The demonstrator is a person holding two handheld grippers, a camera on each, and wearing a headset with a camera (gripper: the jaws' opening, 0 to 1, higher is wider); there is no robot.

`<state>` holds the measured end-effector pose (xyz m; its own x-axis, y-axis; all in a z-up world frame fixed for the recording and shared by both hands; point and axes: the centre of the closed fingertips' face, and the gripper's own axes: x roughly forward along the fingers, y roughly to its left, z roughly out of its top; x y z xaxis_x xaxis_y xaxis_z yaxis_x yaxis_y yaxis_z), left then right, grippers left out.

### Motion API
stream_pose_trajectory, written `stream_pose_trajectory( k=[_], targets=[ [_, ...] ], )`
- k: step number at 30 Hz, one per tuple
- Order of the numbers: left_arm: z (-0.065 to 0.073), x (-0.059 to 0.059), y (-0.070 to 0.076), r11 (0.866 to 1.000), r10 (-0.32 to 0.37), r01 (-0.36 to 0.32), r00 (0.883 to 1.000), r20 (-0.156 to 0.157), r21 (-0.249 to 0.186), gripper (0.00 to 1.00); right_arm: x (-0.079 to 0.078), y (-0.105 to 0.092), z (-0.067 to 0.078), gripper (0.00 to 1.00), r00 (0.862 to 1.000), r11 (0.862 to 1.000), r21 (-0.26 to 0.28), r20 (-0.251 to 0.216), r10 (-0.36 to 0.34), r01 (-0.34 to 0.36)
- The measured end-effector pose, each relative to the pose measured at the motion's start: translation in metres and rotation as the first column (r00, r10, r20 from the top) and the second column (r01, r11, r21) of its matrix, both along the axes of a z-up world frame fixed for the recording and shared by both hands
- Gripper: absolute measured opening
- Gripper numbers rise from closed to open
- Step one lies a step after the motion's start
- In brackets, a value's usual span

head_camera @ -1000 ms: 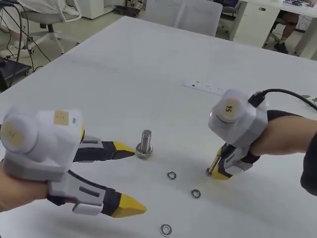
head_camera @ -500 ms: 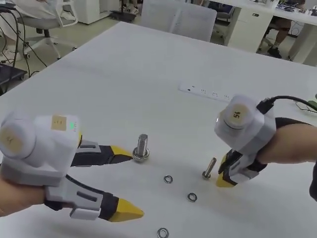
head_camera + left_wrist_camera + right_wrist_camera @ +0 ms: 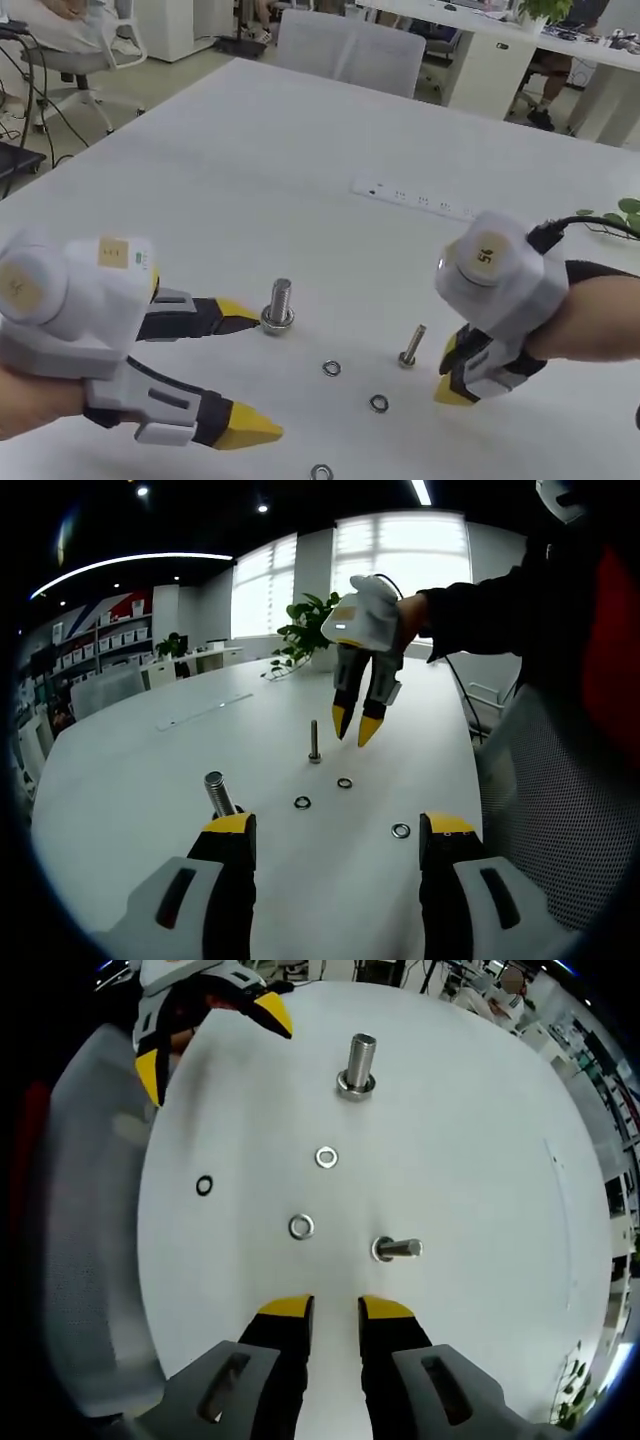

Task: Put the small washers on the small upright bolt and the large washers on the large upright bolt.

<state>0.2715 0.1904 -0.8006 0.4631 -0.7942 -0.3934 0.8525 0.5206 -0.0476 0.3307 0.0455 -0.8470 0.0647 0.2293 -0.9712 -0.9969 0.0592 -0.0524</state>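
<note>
Steel small bolt (image 3: 397, 1249) beside right tongs (image 3: 336, 1306), large bolt (image 3: 217, 792) near left tongs (image 3: 340, 823)

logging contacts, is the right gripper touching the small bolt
Apart. The right gripper view shows bare table between the right gripper and the small bolt.

**Around the power strip**

A white power strip (image 3: 415, 197) lies flat on the white table (image 3: 250, 170). Beyond the strip, at the table's far edge, stands a grey chair (image 3: 345, 50). Green plant leaves (image 3: 615, 215) show to the strip's right, and a white cabinet (image 3: 490, 65) stands farther behind it.
</note>
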Motion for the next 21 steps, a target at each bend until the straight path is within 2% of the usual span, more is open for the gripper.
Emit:
stream_pose_trajectory(
  k=[9,16,21],
  targets=[
    [0.004,-0.001,0.001,1.0,0.005,-0.005,1.0,0.014,0.005,0.65,-0.038,0.016,-0.001,0.19,0.997,0.997,0.003,-0.022,0.075,-0.075],
    [0.009,-0.004,0.002,1.0,0.007,-0.007,1.0,0.025,0.008,0.65,-0.049,0.025,0.001,0.19,0.995,0.995,0.015,-0.032,0.1,-0.099],
    [0.011,-0.005,0.002,1.0,0.004,-0.005,1.0,0.029,0.013,0.65,-0.064,0.036,0.0,0.19,0.988,0.989,0.015,-0.043,0.147,-0.147]
  ],
)
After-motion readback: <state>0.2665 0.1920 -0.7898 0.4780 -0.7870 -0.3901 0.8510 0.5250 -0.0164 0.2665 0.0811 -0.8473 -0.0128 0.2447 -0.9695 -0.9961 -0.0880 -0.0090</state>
